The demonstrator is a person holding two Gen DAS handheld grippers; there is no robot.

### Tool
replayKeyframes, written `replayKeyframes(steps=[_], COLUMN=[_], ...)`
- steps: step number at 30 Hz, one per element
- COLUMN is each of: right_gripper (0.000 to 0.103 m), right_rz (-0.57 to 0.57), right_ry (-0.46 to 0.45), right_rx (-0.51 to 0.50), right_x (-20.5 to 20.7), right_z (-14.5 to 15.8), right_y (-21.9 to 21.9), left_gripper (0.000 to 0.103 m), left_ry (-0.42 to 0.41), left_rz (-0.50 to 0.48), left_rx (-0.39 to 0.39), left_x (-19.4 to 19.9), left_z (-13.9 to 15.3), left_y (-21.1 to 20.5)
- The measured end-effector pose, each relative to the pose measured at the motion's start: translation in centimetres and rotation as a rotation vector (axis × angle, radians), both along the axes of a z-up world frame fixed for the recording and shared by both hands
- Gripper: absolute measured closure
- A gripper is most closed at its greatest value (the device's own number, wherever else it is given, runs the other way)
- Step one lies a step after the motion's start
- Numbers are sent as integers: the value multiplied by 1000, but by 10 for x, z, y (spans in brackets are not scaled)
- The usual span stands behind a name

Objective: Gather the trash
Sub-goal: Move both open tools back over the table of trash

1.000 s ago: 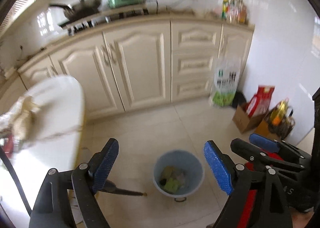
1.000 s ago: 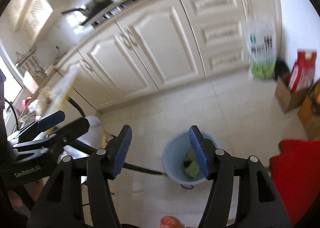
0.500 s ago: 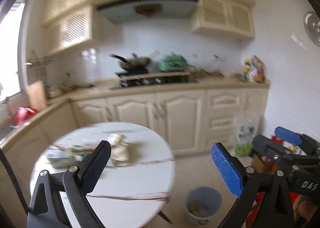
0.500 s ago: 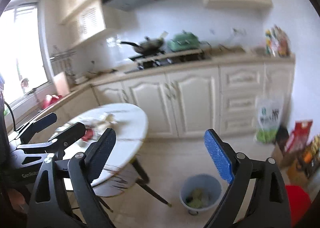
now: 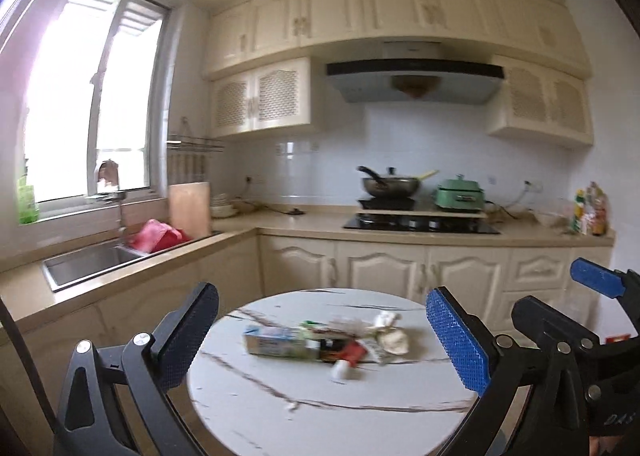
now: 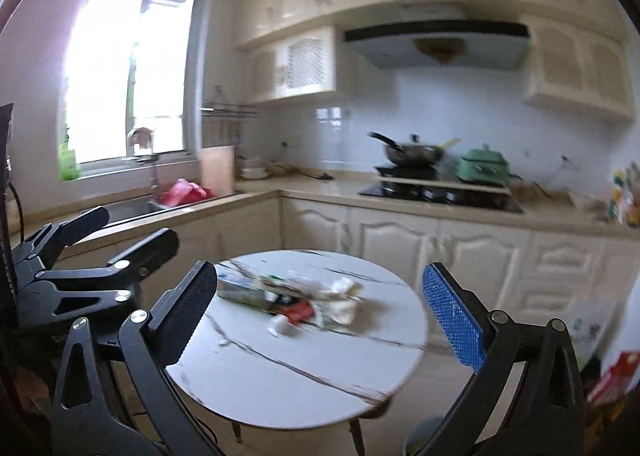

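A pile of trash lies on the round white marble table [image 5: 328,412]: a blue and white carton [image 5: 276,341], crumpled white paper [image 5: 394,338], a red wrapper [image 5: 354,350] and a small white cap [image 5: 340,370]. The pile also shows in the right wrist view [image 6: 296,302], on the table [image 6: 304,376]. My left gripper [image 5: 324,340] is open and empty, held above the table's near side. My right gripper [image 6: 320,316] is open and empty, to the right of the left one. The bin's rim [image 6: 420,434] peeks out low in the right wrist view.
Cream base cabinets [image 5: 400,272] run behind the table, with a hob, a wok [image 5: 390,184] and a green pot [image 5: 460,194] on the counter. A steel sink [image 5: 92,262] sits at the left under the window. Bags stand on the floor at the right [image 6: 612,376].
Both grippers have swung up from the blue bin on the floor to face the table and its trash. Both have stayed open and empty.
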State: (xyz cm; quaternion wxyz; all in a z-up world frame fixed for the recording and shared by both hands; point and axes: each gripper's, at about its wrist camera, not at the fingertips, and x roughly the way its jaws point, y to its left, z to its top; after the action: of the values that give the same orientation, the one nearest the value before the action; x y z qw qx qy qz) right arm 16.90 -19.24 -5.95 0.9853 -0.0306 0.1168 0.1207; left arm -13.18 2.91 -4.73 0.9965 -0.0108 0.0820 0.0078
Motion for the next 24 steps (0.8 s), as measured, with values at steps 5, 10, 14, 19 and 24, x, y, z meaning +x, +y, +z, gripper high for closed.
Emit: replayKeyframes(steps=[5,10,14,19,24], right_gripper=[0,0,0,0,0], right_rz=[34,46,46,10,-12], right_ry=[10,27,60,134,269], right_rx=[-13,-18,-15,-11,7], right_x=[10,23,39,72,120], right_z=[-4,-13,-23,-43,-80], right_y=[26,32,31,20,11], left_gripper=[1,1,1,1,1], left_ry=[15,39,76,150,268], left_rz=[34,46,52,61,59], left_rx=[-15,-11,9,20,13], left_x=[6,45,90,147,206], left_z=[-13,-11,-5,0,-7], left_y=[-9,-12,-11,2,17])
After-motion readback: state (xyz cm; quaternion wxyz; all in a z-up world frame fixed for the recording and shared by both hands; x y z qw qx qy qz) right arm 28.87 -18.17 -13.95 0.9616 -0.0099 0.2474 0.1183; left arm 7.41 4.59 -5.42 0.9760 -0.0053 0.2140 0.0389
